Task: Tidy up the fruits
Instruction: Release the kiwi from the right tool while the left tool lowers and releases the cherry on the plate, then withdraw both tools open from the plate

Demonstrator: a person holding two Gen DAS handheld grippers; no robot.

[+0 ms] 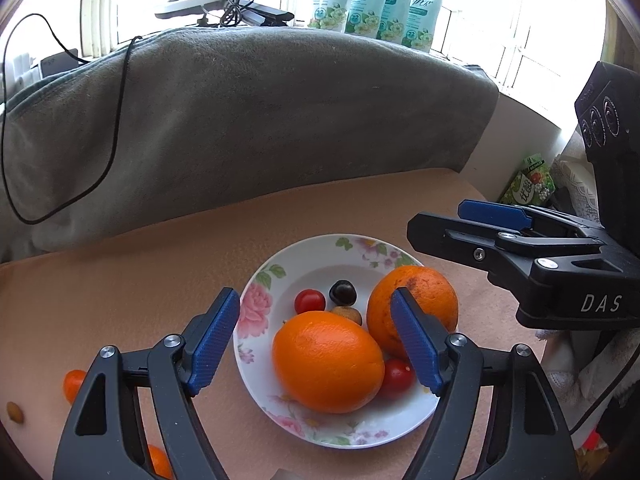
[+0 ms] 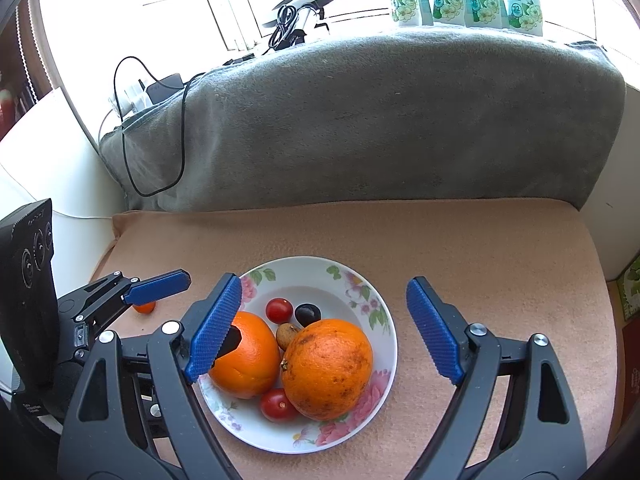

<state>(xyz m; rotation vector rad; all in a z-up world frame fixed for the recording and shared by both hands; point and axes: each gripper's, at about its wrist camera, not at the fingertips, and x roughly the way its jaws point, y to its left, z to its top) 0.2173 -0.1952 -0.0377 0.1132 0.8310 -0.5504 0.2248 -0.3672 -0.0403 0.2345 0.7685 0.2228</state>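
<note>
A white floral plate (image 1: 312, 254) (image 2: 304, 268) on a peach cloth holds a smooth orange (image 1: 328, 364) (image 2: 248, 364), a speckled orange (image 1: 420, 288) (image 2: 328, 368), two cherry tomatoes (image 1: 310, 301) (image 2: 278, 405), a dark round fruit (image 1: 343, 293) (image 2: 307, 314) and a small brown fruit (image 1: 348, 314) (image 2: 286, 334). My left gripper (image 1: 316, 296) is open, its blue pads either side of the smooth orange and clear of it. My right gripper (image 2: 324, 282) (image 1: 448, 220) is open over the speckled orange, also clear. The left gripper's blue pad (image 2: 160, 282) shows at the plate's left.
Small orange kumquats (image 1: 74, 384) (image 2: 144, 307) and a brown fruit (image 1: 15, 412) lie on the cloth left of the plate. A grey blanket-covered backrest (image 1: 240, 120) with a black cable (image 1: 116, 128) rises behind. Detergent pouches (image 1: 372, 4) stand on the sill. A green packet (image 1: 528, 184) sits past the cloth's right edge.
</note>
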